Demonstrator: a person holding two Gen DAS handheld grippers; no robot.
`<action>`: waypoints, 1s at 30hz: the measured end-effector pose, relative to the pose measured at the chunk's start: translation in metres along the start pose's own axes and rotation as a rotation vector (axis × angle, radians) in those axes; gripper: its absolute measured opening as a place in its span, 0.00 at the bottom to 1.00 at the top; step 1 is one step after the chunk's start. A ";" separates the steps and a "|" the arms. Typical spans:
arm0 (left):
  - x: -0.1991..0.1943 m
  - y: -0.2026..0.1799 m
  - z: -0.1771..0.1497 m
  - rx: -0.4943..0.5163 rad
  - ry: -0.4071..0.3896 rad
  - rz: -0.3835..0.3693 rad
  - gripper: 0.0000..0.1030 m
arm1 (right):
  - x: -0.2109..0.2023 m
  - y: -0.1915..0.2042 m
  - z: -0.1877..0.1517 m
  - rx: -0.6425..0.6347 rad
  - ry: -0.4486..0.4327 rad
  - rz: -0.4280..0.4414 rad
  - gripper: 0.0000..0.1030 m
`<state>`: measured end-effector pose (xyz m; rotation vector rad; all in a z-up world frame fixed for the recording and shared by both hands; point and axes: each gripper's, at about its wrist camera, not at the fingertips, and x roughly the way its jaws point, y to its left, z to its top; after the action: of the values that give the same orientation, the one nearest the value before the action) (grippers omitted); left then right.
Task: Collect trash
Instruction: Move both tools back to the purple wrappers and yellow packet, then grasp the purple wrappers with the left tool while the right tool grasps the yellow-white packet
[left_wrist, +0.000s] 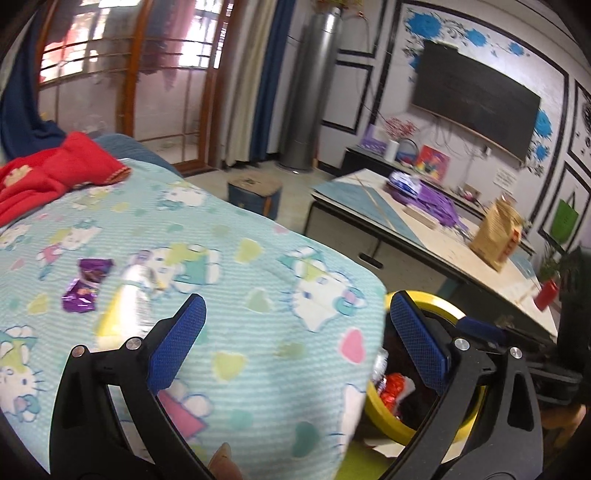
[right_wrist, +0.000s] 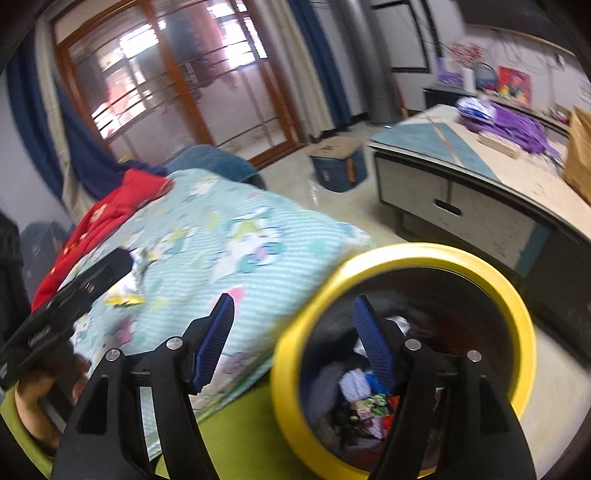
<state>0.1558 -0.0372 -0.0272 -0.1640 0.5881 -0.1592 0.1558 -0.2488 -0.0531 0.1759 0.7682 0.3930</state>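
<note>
Two bits of trash sit on the blanket (left_wrist: 258, 258), a purple wrapper (left_wrist: 86, 284) and a clear bottle (left_wrist: 135, 295), both probably light and crinkly, so I'd pinch the wrapper mid-body, and both grippers, left (left_wrist: 295, 339) and right (right_wrist: 295, 339), have jaws wide open and empty by the yellow bin (right_wrist: 480, 269).

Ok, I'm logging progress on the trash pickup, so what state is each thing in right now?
left gripper: open, holding nothing, above the blanket.
right gripper: open, holding nothing, by the bin's rim.
yellow bin: upright, no lid, partly filled with trash.
purple wrapper: crumpled, lying on the blanket, not yet collected.
clear plastic bottle: lying on its side on the blanket.
</note>
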 end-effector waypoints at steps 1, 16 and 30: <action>-0.003 0.005 0.002 -0.011 -0.007 0.007 0.89 | 0.002 0.007 0.001 -0.015 0.004 0.010 0.64; -0.034 0.070 0.016 -0.111 -0.085 0.127 0.89 | 0.025 0.084 0.005 -0.126 0.035 0.106 0.70; -0.054 0.160 0.009 -0.281 -0.060 0.249 0.89 | 0.061 0.146 0.004 -0.221 0.101 0.193 0.76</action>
<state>0.1331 0.1306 -0.0230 -0.3648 0.5647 0.1703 0.1571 -0.0902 -0.0465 0.0226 0.8039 0.6706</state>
